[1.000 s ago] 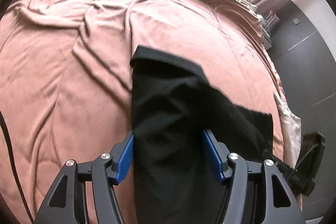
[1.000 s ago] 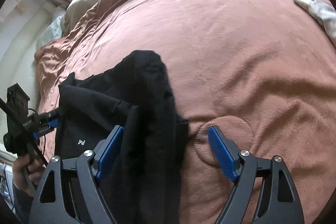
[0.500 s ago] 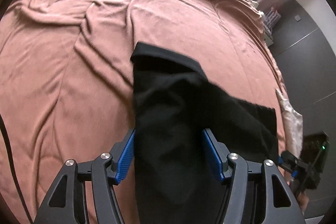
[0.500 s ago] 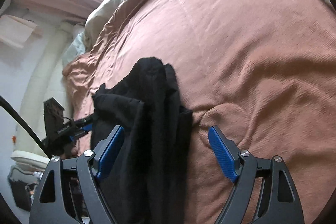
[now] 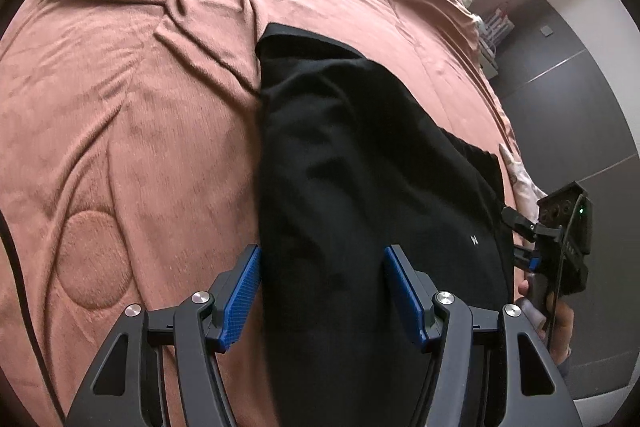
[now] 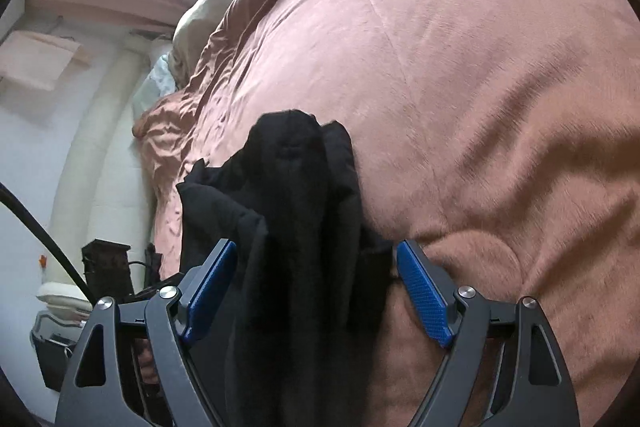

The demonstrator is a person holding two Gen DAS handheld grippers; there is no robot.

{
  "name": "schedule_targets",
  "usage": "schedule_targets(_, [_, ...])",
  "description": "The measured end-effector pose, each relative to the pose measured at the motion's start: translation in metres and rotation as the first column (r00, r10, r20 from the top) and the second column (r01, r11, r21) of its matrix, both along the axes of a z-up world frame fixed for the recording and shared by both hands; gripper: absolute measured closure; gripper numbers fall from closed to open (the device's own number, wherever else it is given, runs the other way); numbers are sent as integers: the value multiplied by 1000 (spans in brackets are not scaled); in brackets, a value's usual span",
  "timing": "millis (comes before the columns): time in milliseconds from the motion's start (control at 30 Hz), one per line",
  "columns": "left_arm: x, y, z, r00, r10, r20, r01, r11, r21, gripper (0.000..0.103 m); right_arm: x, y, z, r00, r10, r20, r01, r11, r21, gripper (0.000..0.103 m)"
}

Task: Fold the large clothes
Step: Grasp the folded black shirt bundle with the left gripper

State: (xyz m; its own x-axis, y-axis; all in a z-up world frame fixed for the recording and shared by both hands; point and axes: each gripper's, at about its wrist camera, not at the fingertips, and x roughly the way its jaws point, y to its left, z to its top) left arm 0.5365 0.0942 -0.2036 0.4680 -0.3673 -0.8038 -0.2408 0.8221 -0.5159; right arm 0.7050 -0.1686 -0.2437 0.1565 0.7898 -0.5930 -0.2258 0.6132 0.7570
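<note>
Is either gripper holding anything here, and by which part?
Cannot be told. The black garment fills the gap of the left gripper, edge to edge; in the right gripper its bunched end has gaps beside the pads.

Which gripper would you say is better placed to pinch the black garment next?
Probably left: the black garment fills the gap of the left gripper pad to pad; in the right gripper it sits off-centre, with bedspread showing beside one pad.
</note>
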Motion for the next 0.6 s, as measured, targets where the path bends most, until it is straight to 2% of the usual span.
schedule_targets(100, [-1, -4, 0, 1000, -6, 8, 6, 1000, 9, 40, -3, -8, -4, 1000, 6, -24, -5, 1000, 26, 22])
schedule_targets(267, [0, -4, 0, 1000, -9, 12, 9, 1000, 6, 40, 1, -9, -8, 997, 58, -43, -52, 990, 133, 22])
schedule_targets(467, [2, -3, -4, 1000, -11, 10, 11, 1000, -5, 40, 17, -7, -23, 996, 43, -81, -32, 991, 132, 22])
schedule_targets(600, [-1, 0, -10, 1000, -3, 7, 3, 999, -37, 40, 15, -3, -20, 995, 68, -74, -60, 992, 108, 22])
